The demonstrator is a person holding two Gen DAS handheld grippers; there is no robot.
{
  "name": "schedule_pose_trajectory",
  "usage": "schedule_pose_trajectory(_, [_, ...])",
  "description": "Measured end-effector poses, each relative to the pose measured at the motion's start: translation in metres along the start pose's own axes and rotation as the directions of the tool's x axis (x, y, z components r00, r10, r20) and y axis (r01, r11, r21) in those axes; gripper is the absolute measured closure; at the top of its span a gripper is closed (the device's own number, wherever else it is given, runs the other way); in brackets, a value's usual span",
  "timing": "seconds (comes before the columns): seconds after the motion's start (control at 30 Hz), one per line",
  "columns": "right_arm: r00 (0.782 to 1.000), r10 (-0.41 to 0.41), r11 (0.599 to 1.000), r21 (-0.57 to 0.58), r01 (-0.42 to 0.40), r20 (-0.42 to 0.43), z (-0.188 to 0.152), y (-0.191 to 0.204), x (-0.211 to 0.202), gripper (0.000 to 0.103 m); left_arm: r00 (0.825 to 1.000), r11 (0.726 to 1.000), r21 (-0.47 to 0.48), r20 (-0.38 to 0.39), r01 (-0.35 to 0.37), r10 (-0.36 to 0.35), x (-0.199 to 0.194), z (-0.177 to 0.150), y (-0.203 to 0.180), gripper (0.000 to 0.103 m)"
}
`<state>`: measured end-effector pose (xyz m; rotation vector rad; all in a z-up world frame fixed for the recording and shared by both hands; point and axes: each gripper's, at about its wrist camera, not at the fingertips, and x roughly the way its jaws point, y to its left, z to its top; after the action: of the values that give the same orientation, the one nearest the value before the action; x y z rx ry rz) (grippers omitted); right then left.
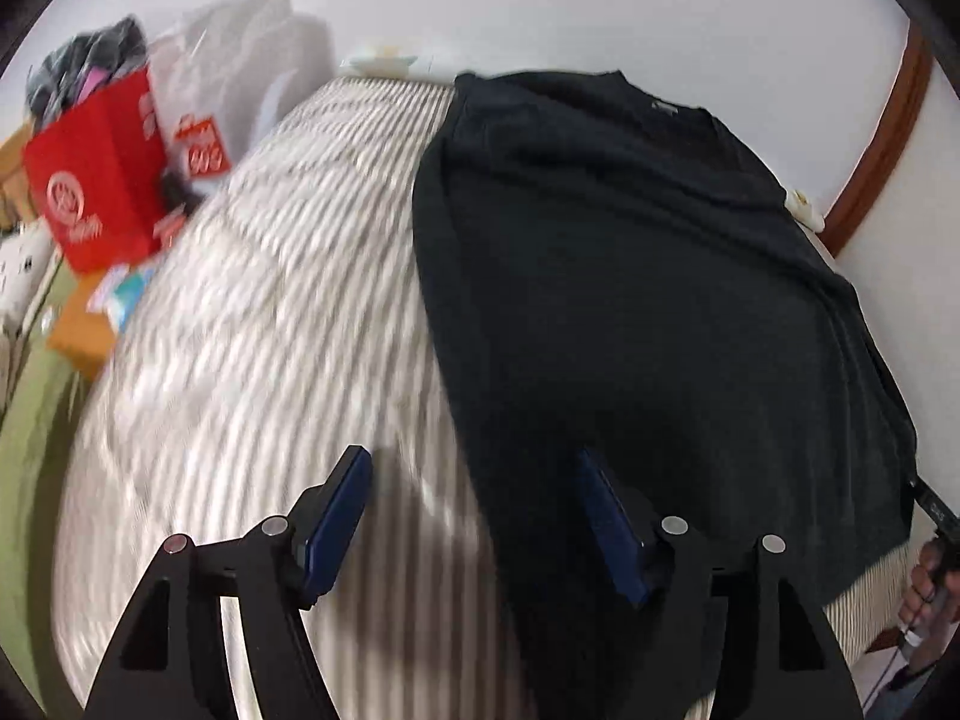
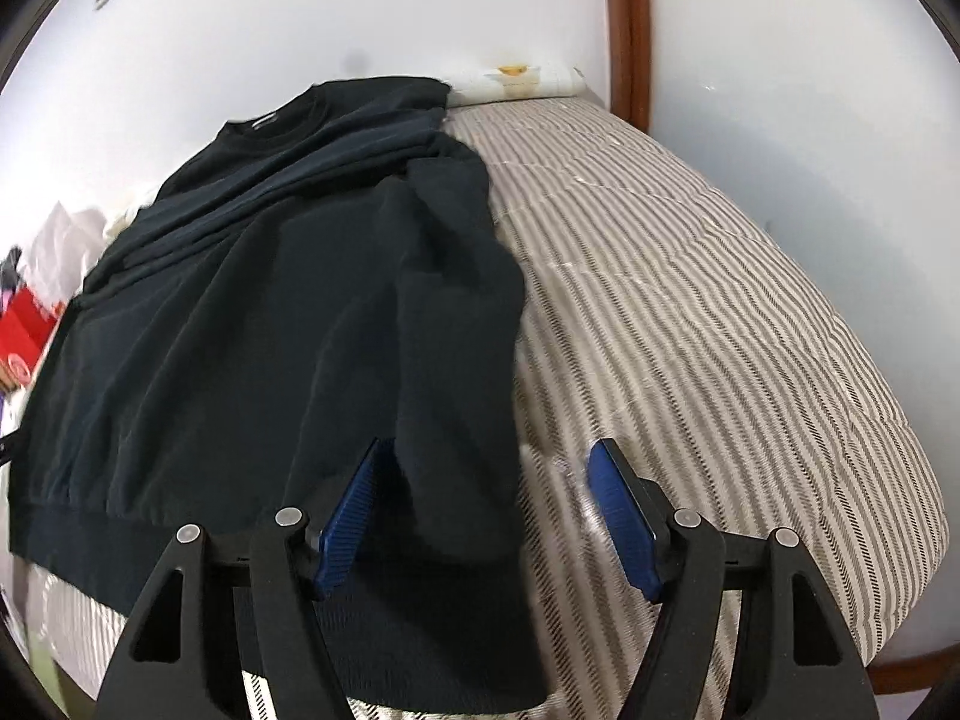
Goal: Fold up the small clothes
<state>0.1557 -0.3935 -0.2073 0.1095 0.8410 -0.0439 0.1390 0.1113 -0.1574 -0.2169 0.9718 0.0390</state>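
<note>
Both cameras sit low over the striped bed (image 2: 720, 276), each looking forward along its own tool's fingers toward the white wall (image 1: 570, 6) at 12 o'clock. The left wrist view hangs near the bed's left part, with the black sweater (image 1: 630, 300) from 12 to 4 o'clock. The right wrist view is close over the sweater's hem, the garment from 9 to 12 o'clock. Both share sweater, bed, wall and the red box (image 1: 96, 174).

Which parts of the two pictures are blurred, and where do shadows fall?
Left wrist view: the striped bedcover and red box are motion-smeared; a shadow lies between the open left gripper fingers. Right wrist view: mostly sharp, the black sweater clear, slight smear near the right gripper.
</note>
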Motion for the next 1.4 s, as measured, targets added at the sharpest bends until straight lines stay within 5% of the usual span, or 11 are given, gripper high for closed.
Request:
schedule_pose_trajectory(0.2, [1.000, 0.006, 1.000, 0.007, -0.006, 0.014, 0.004, 0.006, 0.003, 0.035, 0.996, 0.999, 0.004, 0.074, -0.050, 0.049, -0.010, -0.032, -0.010, 0.035])
schedule_pose_trajectory(0.4, [1.000, -0.029, 1.000, -0.006, 0.029, 0.001, 0.010, 0.017, 0.006, 0.052, 0.988, 0.993, 0.011, 0.101, -0.116, 0.114, -0.005, -0.031, -0.023, 0.038])
schedule_pose_trajectory(0.43, [1.000, -0.025, 1.000, -0.012, 0.025, 0.004, 0.009, 0.018, 0.005, 0.062, 0.987, 0.993, 0.015, 0.106, -0.119, 0.117, -0.005, -0.030, -0.025, 0.043])
schedule_pose_trajectory(0.47, [1.000, -0.013, 1.000, -0.018, 0.013, 0.006, 0.008, 0.019, 0.004, 0.070, 0.987, 0.992, 0.022, 0.110, -0.124, 0.121, -0.005, -0.032, -0.028, 0.059])
schedule_pose_trajectory(0.5, [1.000, 0.003, 1.000, -0.026, -0.003, 0.010, 0.007, 0.020, 0.002, 0.090, 0.987, 0.993, 0.029, 0.114, -0.119, 0.115, -0.007, -0.033, -0.030, 0.083])
schedule_pose_trajectory(0.53, [0.999, 0.026, 0.999, -0.030, -0.025, 0.020, 0.005, 0.020, 0.000, 0.093, 0.991, 0.996, 0.028, 0.104, -0.085, 0.082, -0.007, -0.032, -0.030, 0.093])
schedule_pose_trajectory(0.8, [0.977, 0.189, 0.979, 0.052, -0.195, 0.102, -0.013, -0.008, -0.048, 0.096, 0.991, 1.000, 0.003, 0.133, 0.026, -0.027, -0.052, -0.045, -0.006, 0.096])
schedule_pose_trajectory(0.97, [0.972, 0.193, 0.981, -0.008, -0.194, 0.135, -0.025, 0.004, -0.076, 0.096, 0.984, 0.996, 0.012, 0.160, 0.084, -0.084, -0.076, -0.061, 0.004, 0.097])
schedule_pose_trajectory(1.17, [0.957, 0.232, 0.970, 0.028, -0.241, 0.174, -0.006, 0.004, -0.086, 0.096, 0.967, 0.988, -0.024, 0.210, 0.155, -0.146, -0.091, -0.054, 0.016, 0.098])
schedule_pose_trajectory(1.4, [0.935, 0.254, 0.966, -0.007, -0.260, 0.247, 0.039, 0.019, -0.100, 0.096, 0.947, 0.988, -0.014, 0.288, 0.151, -0.141, -0.103, -0.013, 0.009, 0.099])
